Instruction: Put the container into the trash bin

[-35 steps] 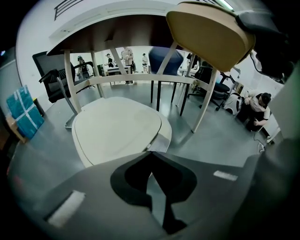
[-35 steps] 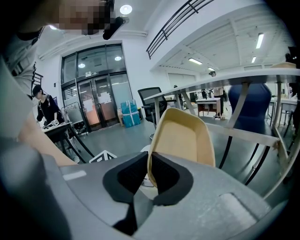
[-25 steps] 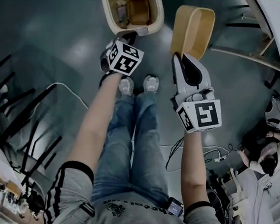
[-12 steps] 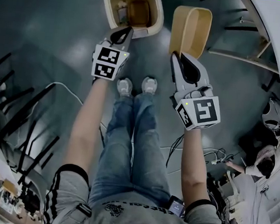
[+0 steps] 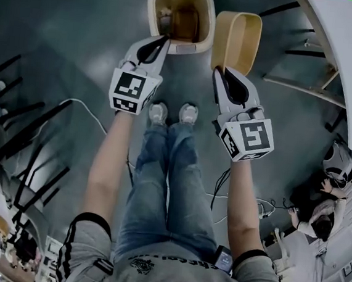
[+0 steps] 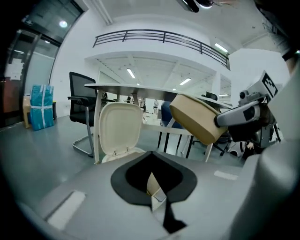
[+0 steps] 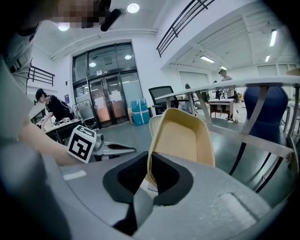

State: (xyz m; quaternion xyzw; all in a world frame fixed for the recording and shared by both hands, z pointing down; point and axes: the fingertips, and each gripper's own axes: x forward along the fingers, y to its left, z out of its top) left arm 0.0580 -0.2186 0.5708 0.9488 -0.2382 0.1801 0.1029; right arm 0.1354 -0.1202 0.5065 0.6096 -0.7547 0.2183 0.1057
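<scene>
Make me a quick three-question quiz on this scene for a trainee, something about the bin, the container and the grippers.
1. True or false: the trash bin has its lid shut.
2. Which gripper holds the container? A: the left gripper. B: the right gripper. C: neither.
3. Fill in: the jaws clamp the container by its ____.

Key: 1. False; the lid stands open in the left gripper view. 2. B. 3. Rim; the container hangs beside the bin's opening, not yet inside it.
</scene>
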